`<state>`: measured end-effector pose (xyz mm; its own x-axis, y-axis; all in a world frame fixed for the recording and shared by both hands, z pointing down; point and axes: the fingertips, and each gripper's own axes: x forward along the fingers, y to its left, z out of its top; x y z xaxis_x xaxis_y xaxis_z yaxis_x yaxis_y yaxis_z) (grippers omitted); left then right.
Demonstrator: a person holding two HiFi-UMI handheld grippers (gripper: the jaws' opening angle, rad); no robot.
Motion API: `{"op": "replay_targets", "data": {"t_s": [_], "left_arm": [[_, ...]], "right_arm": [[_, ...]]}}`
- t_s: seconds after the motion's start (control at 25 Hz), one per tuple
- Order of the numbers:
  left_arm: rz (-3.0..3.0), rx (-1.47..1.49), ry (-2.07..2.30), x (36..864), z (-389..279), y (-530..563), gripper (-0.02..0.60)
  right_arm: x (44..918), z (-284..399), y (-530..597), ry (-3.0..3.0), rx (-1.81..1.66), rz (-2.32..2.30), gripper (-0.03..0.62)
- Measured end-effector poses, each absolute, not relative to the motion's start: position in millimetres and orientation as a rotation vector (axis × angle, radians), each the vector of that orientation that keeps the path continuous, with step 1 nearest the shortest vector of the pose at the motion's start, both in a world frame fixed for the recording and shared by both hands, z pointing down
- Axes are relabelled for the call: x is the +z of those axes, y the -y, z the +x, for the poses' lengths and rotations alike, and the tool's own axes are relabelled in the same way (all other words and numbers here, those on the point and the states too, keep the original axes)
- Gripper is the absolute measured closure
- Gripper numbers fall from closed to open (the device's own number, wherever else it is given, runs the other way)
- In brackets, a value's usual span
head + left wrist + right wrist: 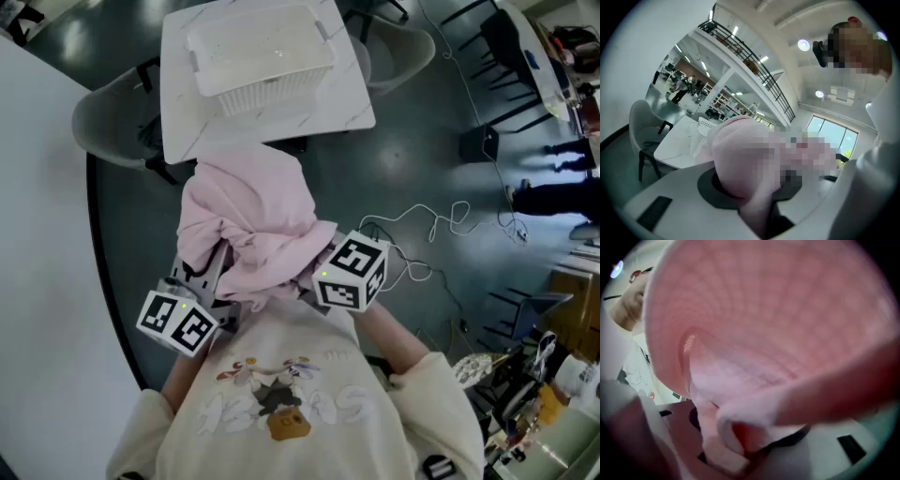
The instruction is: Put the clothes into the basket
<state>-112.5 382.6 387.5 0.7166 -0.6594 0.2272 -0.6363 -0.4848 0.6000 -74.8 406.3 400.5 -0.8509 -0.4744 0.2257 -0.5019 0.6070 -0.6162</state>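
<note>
- Desk point(352, 98): white marbled top, directly ahead of the person.
- Pink garment point(253, 220): bunched and held in the air, just short of the desk's near edge, outside the basket.
- Basket point(267, 80): white, slatted, standing on the desk.
- Left hand-held gripper point(204, 284): jaws pinching the garment's lower left fold.
- Right hand-held gripper point(322, 277): jaws pinching its lower right fold.

A dark grey glossy floor point(412, 169) ran under a white marble-patterned square table point(352, 105), with a pale grey moulded chair point(105, 124) beside it. A plain white wall point(42, 244) bounded the left. A loose white cable point(433, 228) lay on the floor. Overhead were a black-railed mezzanine point(740, 49), round ceiling lights point(803, 45) and a bright window point(829, 136).
</note>
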Motion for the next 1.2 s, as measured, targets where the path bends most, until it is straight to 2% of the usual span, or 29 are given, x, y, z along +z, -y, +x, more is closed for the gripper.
{"op": "replay_targets", "data": {"t_s": [0.28, 0.48, 0.88, 1.2], "left_arm": [[2.226, -0.036, 0.991, 403, -50, -457, 0.439], [2.181, -0.019, 1.009, 409, -30, -492, 0.439], [2.215, 0.018, 0.965, 405, -36, -458, 0.439], [2.236, -0.02, 0.924, 392, -66, -405, 0.439]], "right_arm": [[414, -12, -480, 2.776, 1.121, 0.848, 0.327], [420, 9, -515, 2.776, 1.173, 0.841, 0.327], [416, 2, -486, 2.798, 1.261, 0.911, 0.327], [403, -28, -433, 2.784, 1.231, 0.947, 0.327]]}}
